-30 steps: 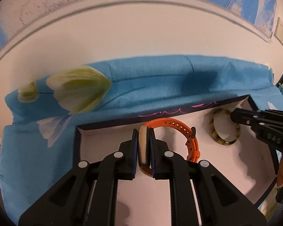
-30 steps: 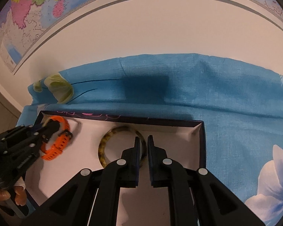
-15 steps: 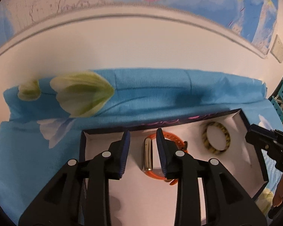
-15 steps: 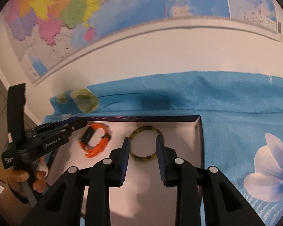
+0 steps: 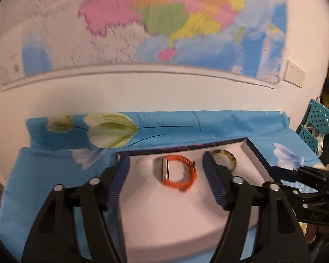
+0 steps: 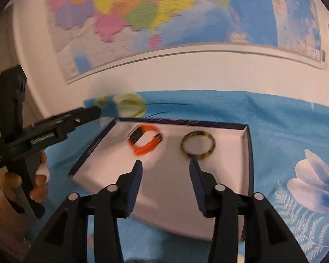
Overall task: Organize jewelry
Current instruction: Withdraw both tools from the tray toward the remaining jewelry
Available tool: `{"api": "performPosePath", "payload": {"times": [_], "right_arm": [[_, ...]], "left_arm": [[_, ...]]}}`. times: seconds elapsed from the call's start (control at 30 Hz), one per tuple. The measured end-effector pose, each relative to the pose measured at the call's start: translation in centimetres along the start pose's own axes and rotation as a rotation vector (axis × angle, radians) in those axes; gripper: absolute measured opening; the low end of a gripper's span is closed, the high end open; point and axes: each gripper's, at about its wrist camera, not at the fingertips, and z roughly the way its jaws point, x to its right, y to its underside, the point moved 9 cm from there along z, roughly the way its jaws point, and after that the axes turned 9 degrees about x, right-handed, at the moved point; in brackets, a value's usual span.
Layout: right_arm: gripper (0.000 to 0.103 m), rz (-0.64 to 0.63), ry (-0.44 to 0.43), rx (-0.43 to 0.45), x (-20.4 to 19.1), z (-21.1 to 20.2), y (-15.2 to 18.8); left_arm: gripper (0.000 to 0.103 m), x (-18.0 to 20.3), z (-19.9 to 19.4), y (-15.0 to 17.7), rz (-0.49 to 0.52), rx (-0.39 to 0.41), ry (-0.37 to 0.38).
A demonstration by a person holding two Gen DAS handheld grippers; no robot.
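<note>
Left wrist view: your left gripper (image 5: 166,171) is spread wide, nothing betw. the blue pads (image 5: 120,179), hanging above the near part of the white tray (image 5: 177,210). Orange watch (image 5: 178,174) lies in the tray just beyond the tips; tortoiseshell bangle (image 5: 227,158) sits to its right, apart, near the far right corner. Right wrist view: your right gripper (image 6: 166,173) is also released, empty, w/ the bangle just past its right fingertip (image 6: 195,173). Tray rests on a blue floral cloth (image 6: 285,135); wall map (image 5: 142,28) behind.
</note>
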Motion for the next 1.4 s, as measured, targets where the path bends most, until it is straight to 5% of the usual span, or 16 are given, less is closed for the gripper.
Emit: {"api": "performPosePath", "payload": {"times": [0.37,0.7,1.03,1.2,1.3,1.4], "right_arm": [[0.042,-0.006,-0.02,-0.028,-0.6,-5.2,6.0],[0.028,-0.054,-0.071,-0.132,-2.8,-7.9,11.7],[0.035,-0.032,-0.061,-0.148,-2.2,-6.7,12.3],[0.024,-0.047,-0.065,-0.146,-2.4,-6.7,12.1],[0.0,-0.057,-0.078,-0.137,-2.7,-7.2,11.9],[0.0,-0.065,-0.069,-0.149,-2.6,-7.3,12.0]], "left_arm": [[0.075,2.3,-7.9,6.1,0.063,0.006,-0.009],[0.075,2.2,-10.8,10.6,0.057,-0.049,-0.026],[0.075,1.2,-12.7,12.7,0.059,-0.074,-0.047],[0.075,1.6,-12.3,13.6,0.079,-0.1,-0.02],[0.075,1.9,-11.9,14.0,0.081,-0.114,-0.003],[0.074,2.3,-11.9,14.0,0.093,-0.113,0.016]]}}
